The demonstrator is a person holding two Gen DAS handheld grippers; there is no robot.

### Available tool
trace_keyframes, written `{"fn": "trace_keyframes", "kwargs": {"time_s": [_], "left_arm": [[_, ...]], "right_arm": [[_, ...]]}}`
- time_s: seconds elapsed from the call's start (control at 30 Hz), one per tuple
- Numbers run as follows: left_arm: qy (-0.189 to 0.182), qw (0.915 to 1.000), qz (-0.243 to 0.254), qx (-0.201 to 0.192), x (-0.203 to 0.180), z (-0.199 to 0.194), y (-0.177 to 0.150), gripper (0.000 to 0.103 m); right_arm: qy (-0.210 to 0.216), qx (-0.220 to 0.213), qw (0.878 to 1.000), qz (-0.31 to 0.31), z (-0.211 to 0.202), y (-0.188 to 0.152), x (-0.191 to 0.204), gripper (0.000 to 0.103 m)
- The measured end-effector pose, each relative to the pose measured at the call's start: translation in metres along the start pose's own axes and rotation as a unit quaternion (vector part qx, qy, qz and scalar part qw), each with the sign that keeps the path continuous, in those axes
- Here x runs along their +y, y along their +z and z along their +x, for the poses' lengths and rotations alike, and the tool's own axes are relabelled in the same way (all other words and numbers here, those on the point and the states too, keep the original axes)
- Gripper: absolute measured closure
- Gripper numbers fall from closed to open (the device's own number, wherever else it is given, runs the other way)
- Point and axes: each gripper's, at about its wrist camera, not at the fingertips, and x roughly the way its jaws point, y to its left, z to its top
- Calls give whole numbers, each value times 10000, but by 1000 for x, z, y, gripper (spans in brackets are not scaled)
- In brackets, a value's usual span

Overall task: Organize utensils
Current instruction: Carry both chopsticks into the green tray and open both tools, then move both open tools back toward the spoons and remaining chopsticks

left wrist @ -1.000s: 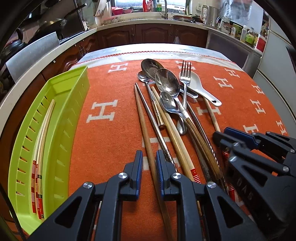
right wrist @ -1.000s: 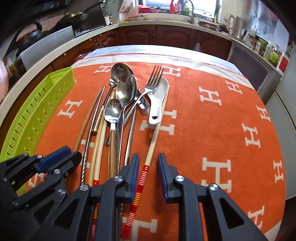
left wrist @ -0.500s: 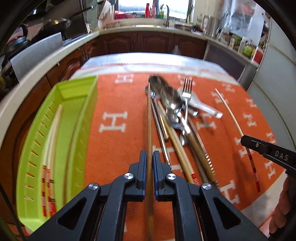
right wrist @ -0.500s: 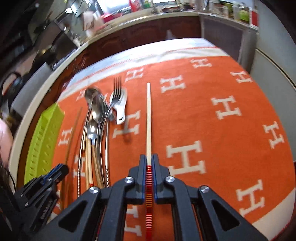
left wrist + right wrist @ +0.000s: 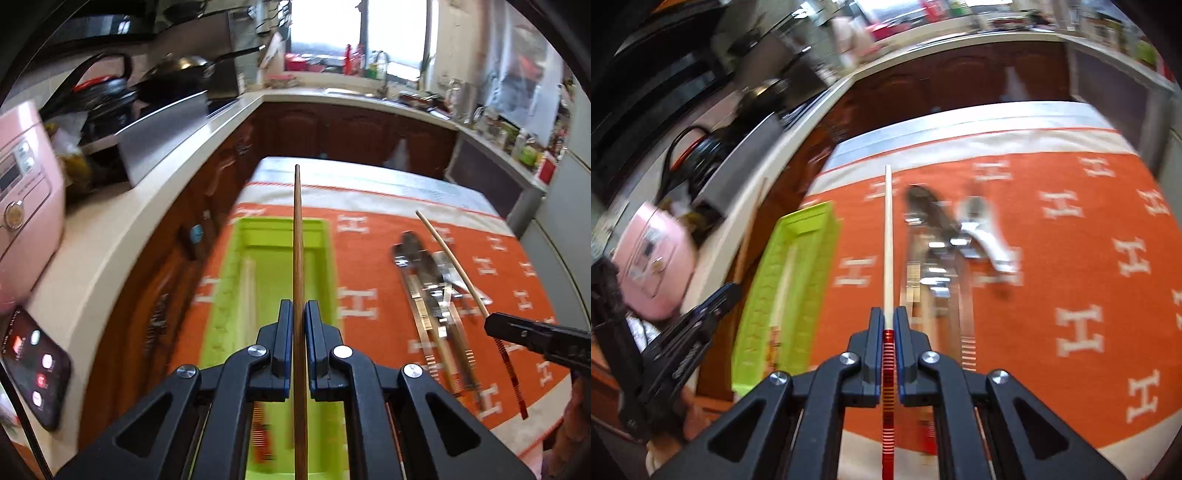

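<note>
The left gripper (image 5: 299, 314) is clamping a brown chopstick (image 5: 297, 236) above the green tray (image 5: 221, 295), while the right gripper (image 5: 888, 321) is pinching a pale chopstick (image 5: 888, 236) over the orange cloth (image 5: 1052, 280) beside the remaining utensils (image 5: 942, 254).

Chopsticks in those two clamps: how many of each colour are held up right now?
Dark brown chopstick, in the left gripper: 1
Pale chopstick with a red-striped end, in the right gripper: 1
Total: 2
</note>
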Motion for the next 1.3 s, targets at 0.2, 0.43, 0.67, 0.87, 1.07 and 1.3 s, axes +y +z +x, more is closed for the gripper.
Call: {"fn": "trace_keyframes", "kwargs": {"time_s": [0.2,0.43,0.67,0.87,1.07,1.3], "left_arm": [[178,9989,-197,394,31,25,-10,99],[-3,9972,-450,596,44,46,-17,98],[64,9967,-530,620,48,48,-17,81],[30,9966,-538,626,45,47,-16,81],[-125,9971,-500,565,32,38,-14,81],[-456,9971,-321,510,1,23,-8,80]], "right_arm": [[418,449,9981,93,51,12,45,98],[412,893,9951,82,100,8,74,97],[826,1008,9912,247,111,14,82,96],[878,973,9914,16,104,11,84,96],[539,729,9949,-431,82,4,71,96],[222,333,9974,-599,46,3,38,96]]}}
